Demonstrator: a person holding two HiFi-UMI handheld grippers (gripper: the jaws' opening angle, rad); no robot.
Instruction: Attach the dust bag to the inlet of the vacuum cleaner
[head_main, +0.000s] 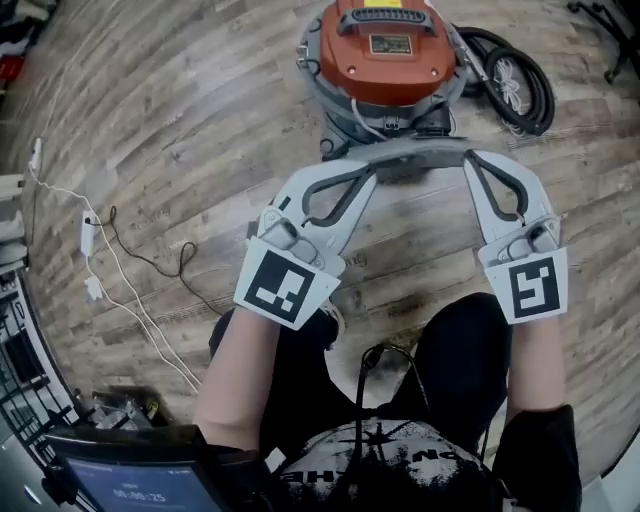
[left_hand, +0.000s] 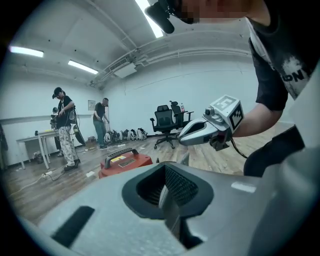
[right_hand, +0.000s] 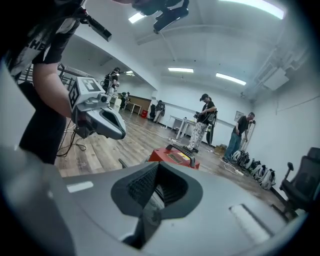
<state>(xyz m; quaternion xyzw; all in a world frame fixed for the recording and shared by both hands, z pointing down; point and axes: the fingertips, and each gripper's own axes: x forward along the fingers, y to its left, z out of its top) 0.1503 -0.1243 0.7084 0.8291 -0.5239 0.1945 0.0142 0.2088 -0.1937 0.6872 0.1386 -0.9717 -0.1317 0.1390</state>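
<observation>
left tongs (head_main: 372, 168): jaws pressed together in the left gripper view, no gap between them; in the head view the tip sits on the left end of a thin grey strip
right tongs (head_main: 468, 155): jaws closed just as tightly in the right gripper view, tip on the right end of the same strip
dust bag (head_main: 415, 153): the grey strip spanning the two tips looks like the dust bag seen edge-on from above, so whatever hangs below it is hidden; it appears pinched at both ends
vacuum cleaner (head_main: 385, 45): orange lid with a black handle on a grey drum, upright on the floor just beyond the dust bag; whether the bag touches the drum cannot be told
hose (head_main: 520, 85): black, coiled on the floor to the right of the vacuum cleaner
floor (head_main: 180, 120): wood-look planks
white cable (head_main: 110, 270): trails over the floor at the left, well apart from the vacuum cleaner
marker cubes: one at the rear of each pair of tongs, left (head_main: 280, 285) and right (head_main: 530, 285), each with a forearm coming up behind it
screen (head_main: 140, 485): lit, at the bottom left corner of the head view
background: the left gripper view shows two people (left_hand: 64, 125) standing near a table, and black office chairs (left_hand: 165, 122) by the far wall
</observation>
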